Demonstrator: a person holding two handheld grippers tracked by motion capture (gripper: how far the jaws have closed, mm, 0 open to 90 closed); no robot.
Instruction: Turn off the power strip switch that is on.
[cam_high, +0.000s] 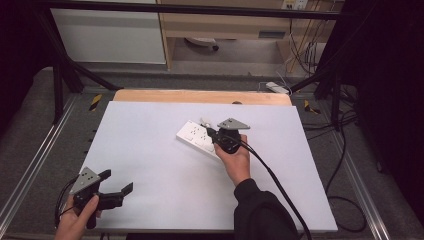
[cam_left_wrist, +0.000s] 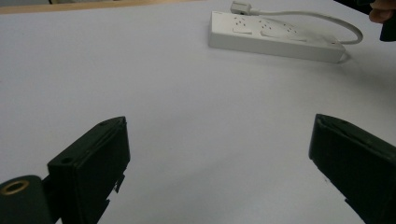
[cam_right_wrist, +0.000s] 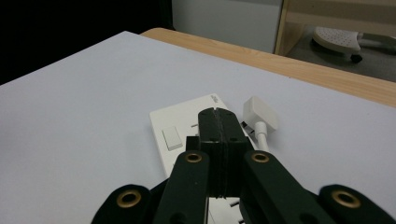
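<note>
A white power strip (cam_high: 198, 136) lies near the middle of the white table, its sockets and a rocker switch (cam_right_wrist: 172, 138) facing up. Its white plug (cam_right_wrist: 260, 113) and cord (cam_left_wrist: 327, 21) curl beside the strip's far end. My right gripper (cam_high: 212, 133) hovers over the strip with its jaws pressed together and nothing between them; in the right gripper view the tips (cam_right_wrist: 218, 113) sit above the strip's top face. My left gripper (cam_high: 118, 182) rests low at the table's front left corner, jaws spread wide, the power strip (cam_left_wrist: 275, 36) far ahead of it.
The white table top (cam_high: 150, 150) has a bare wooden strip (cam_high: 200, 96) along its far edge. Black frame bars, cables and a white adapter (cam_high: 278, 88) lie on the grey floor beyond. A cabinet and shelf stand farther back.
</note>
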